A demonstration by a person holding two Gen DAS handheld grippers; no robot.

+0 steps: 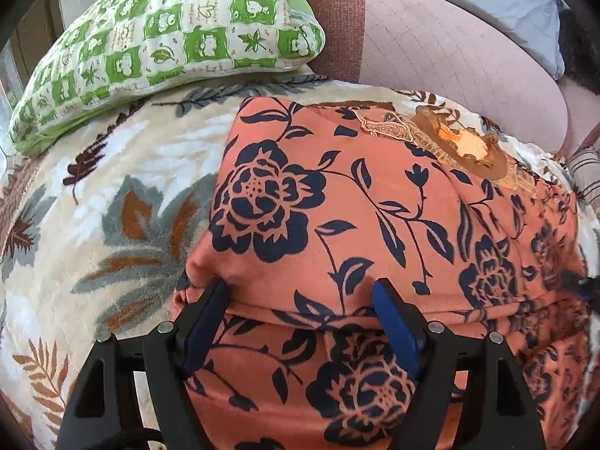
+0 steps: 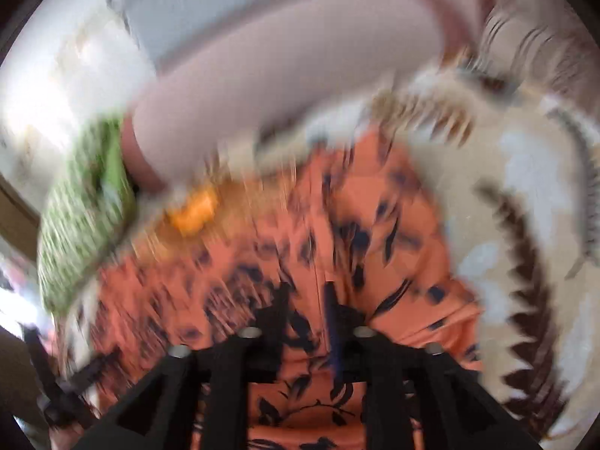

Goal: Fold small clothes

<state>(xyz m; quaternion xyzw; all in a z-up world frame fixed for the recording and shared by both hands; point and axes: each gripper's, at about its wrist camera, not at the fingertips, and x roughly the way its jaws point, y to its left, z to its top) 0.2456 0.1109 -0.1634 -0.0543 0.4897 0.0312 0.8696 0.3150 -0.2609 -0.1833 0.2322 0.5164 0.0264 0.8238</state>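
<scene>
An orange garment (image 1: 337, 206) with dark blue flowers lies spread on a leaf-patterned blanket (image 1: 112, 206). Its brown lace neckline (image 1: 468, 146) is at the far right. A fold of the cloth crosses just ahead of my left gripper (image 1: 302, 292), which stands open and wide over the garment's near edge, blue pads on either side of the fold. The right wrist view is heavily blurred. There my right gripper (image 2: 306, 300) hangs over the same garment (image 2: 375, 225) with a narrow gap between its fingers. Orange cloth shows in that gap, and I cannot make out whether it is pinched.
A green and white checked pillow (image 1: 168, 45) lies at the back left of the blanket. Behind it rises a pink sofa cushion (image 1: 450, 48). A striped cushion (image 2: 543, 45) sits at the far right. Bare blanket (image 2: 506, 187) extends to the right of the garment.
</scene>
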